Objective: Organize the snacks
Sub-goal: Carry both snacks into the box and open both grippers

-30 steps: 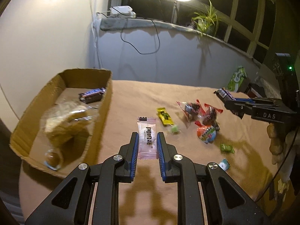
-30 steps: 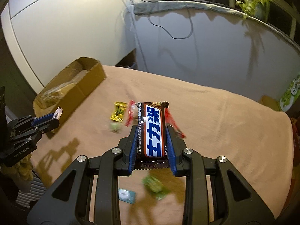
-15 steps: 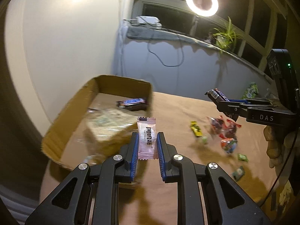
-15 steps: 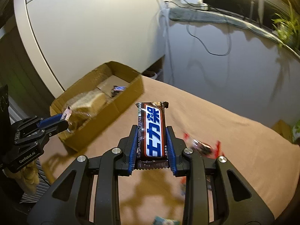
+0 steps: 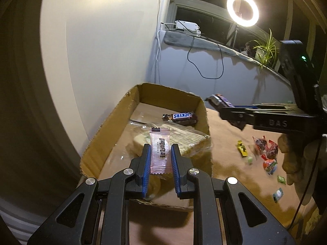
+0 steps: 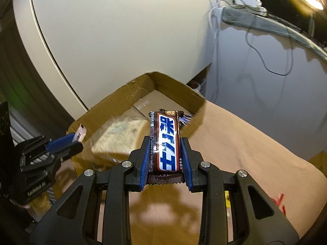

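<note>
While left tongs [image 5: 160, 159] pinch a pink sachet [image 5: 159, 150], right tongs [image 6: 165, 153] clamp a chocolate bar [image 6: 165, 141]

We hold our left gripper [image 5: 160, 153] tipped down and forward, and its two blue pads are squeezed tight on the sides of a thin pink packet [image 5: 159, 150] that sticks up between them. Our right gripper [image 6: 165, 147] also tips down, and its blue pads pinch a brown and blue candy bar [image 6: 166, 141] that stands up past the tips. From the left camera we see the right gripper reaching in from the side, with our right hand [image 5: 295, 155] wrapped around its handle below.
</note>
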